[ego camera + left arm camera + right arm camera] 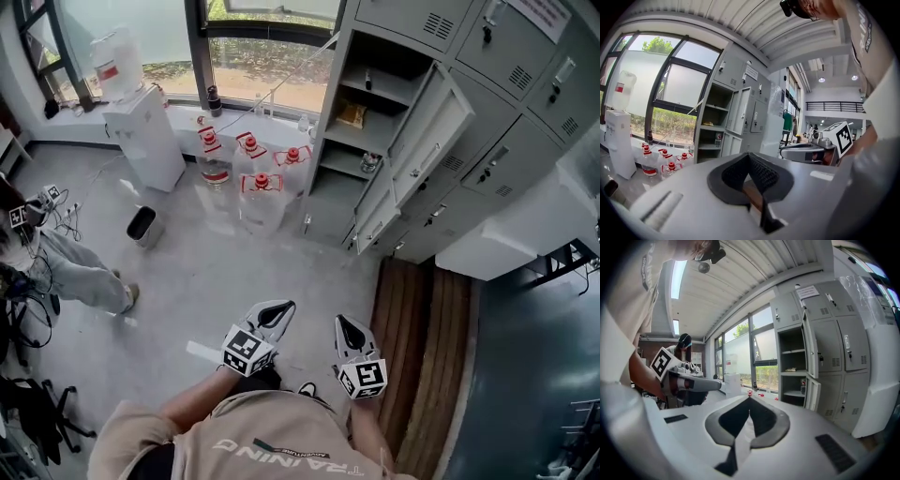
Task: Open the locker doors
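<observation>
The grey lockers (487, 103) stand at the upper right of the head view. Two doors on the left column hang open: a tall upper door (427, 131) and a small lower door (375, 220). The open shelves (361, 103) hold a yellowish item and a small jar. The other doors are closed. My left gripper (281, 307) and right gripper (345, 326) are held close to my body, well short of the lockers, both shut and holding nothing. The lockers (740, 112) show far beyond my left gripper (749, 155). The open door (809, 348) shows beyond my right gripper (750, 399).
A white water dispenser (145, 136) stands by the window. Several red-capped water bottles (251, 178) sit on the floor left of the lockers. A black bin (141, 225) and a seated person (70, 272) are at left. A wooden strip (422, 347) lies before the lockers.
</observation>
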Tool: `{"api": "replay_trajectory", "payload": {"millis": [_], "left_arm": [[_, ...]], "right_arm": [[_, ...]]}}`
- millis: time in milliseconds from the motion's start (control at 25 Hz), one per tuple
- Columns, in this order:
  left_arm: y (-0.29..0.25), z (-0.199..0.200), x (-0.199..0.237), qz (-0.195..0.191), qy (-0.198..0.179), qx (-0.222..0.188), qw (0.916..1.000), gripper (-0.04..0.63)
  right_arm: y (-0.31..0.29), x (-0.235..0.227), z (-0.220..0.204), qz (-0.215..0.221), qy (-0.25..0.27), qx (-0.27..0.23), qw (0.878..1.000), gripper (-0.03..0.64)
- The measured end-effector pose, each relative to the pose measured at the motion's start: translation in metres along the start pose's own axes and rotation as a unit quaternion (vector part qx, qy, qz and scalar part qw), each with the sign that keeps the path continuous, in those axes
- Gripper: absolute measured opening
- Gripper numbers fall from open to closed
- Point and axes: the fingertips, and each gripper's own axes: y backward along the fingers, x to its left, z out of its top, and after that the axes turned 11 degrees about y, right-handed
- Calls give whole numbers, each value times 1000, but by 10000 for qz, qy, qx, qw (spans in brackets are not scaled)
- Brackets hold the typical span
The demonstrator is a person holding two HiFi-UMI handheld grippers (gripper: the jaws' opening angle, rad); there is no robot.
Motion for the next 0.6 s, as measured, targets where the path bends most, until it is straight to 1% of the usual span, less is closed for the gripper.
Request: {"api": "replay_trajectory", "payload": {"millis": [160, 280, 400, 480, 600], "left_arm": [[-5, -11, -42, -19, -80, -27, 10000, 6], [-4, -5, -85, 13, -104, -186, 9998, 6], [4, 3, -120, 73, 72, -329, 9994, 6], [11, 2, -131, 174, 154, -378, 9990, 6], [28, -8, -136, 349, 36, -303, 9989, 6]], "right_arm": [[44, -1, 10, -19, 36, -174, 9998, 11], [85, -6, 11, 58, 63, -159, 9998, 11], [115, -16, 10, 140, -20, -250, 9996, 11], [124, -24, 9, 162, -100, -352, 9992, 11], [135, -23, 11, 141, -141, -480, 9986, 11]]}}
